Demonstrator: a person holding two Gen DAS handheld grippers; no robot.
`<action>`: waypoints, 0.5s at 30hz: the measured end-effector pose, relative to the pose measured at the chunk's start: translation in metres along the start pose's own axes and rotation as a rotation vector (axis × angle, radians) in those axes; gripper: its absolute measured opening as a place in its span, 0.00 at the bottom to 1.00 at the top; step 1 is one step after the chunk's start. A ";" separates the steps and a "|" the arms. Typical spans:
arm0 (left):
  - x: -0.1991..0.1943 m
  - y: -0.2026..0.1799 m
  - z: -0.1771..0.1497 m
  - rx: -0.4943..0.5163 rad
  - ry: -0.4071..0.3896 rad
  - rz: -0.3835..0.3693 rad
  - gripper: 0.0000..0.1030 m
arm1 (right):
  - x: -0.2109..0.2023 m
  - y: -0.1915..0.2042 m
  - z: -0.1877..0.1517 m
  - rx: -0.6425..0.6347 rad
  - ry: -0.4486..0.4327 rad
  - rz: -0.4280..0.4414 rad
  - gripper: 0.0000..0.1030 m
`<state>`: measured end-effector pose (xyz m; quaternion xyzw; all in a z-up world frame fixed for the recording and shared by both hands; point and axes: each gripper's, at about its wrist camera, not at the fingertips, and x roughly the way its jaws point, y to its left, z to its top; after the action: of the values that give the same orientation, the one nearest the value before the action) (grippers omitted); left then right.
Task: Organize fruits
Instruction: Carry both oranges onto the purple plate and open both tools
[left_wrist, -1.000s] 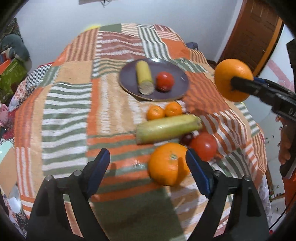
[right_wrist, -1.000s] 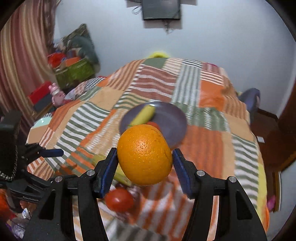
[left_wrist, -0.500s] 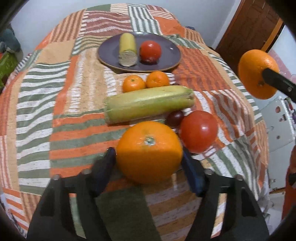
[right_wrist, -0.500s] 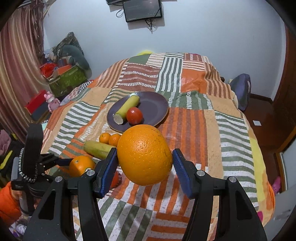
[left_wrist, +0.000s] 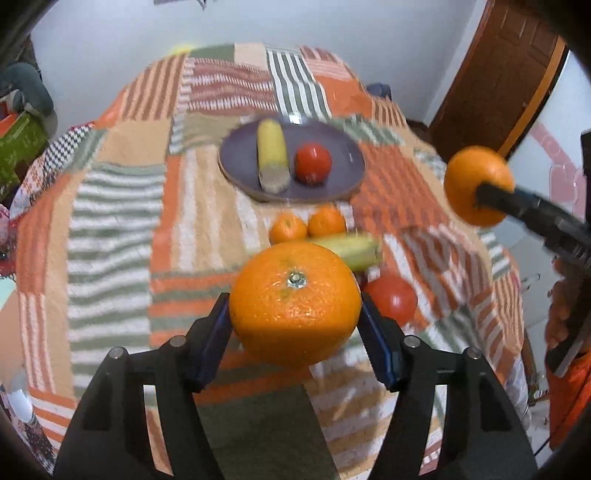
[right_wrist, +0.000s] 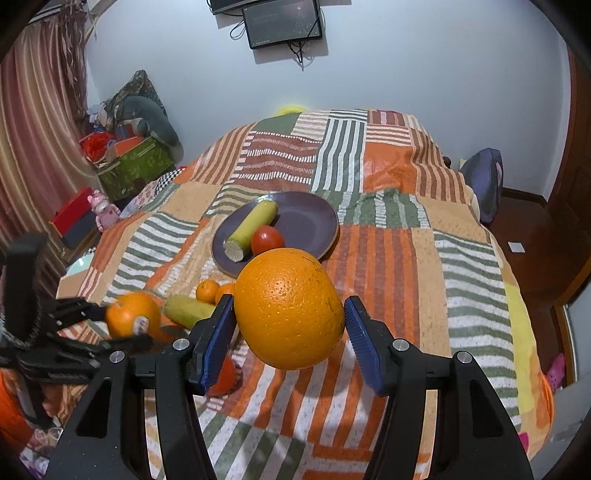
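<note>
My left gripper (left_wrist: 295, 325) is shut on a large orange (left_wrist: 294, 302) and holds it above the patchwork bed cover. My right gripper (right_wrist: 290, 325) is shut on another large orange (right_wrist: 290, 308), held in the air to the right; that orange also shows in the left wrist view (left_wrist: 476, 184). The left gripper's orange shows in the right wrist view (right_wrist: 131, 314). A purple plate (left_wrist: 332, 173) holds a yellow-green squash piece (left_wrist: 272, 160) and a red tomato (left_wrist: 312, 162). Two small tangerines (left_wrist: 306, 225), a long squash (left_wrist: 351, 249) and a second tomato (left_wrist: 393, 299) lie on the cover.
The bed cover (right_wrist: 388, 258) drops off at its right edge toward a wooden door (left_wrist: 495, 74). A green box and clutter (right_wrist: 129, 162) stand at the left by a curtain. A dark bag (right_wrist: 484, 184) sits on the floor at the far right.
My left gripper has closed on the near orange and lifted it off the cover. The right gripper still holds its orange and has moved slightly.
</note>
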<state>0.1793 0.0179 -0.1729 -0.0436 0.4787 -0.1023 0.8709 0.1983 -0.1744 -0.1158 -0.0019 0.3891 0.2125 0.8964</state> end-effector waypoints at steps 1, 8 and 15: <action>-0.004 0.003 0.006 -0.003 -0.014 0.003 0.64 | 0.001 0.000 0.002 -0.002 -0.003 -0.002 0.55; -0.004 0.023 0.054 -0.019 -0.071 0.038 0.64 | 0.017 -0.003 0.022 -0.002 -0.019 -0.001 0.55; 0.026 0.031 0.094 -0.014 -0.063 0.066 0.64 | 0.040 -0.005 0.046 -0.011 -0.021 0.001 0.55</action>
<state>0.2768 0.0406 -0.1494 -0.0371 0.4529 -0.0687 0.8881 0.2563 -0.1565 -0.1125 -0.0047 0.3787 0.2149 0.9002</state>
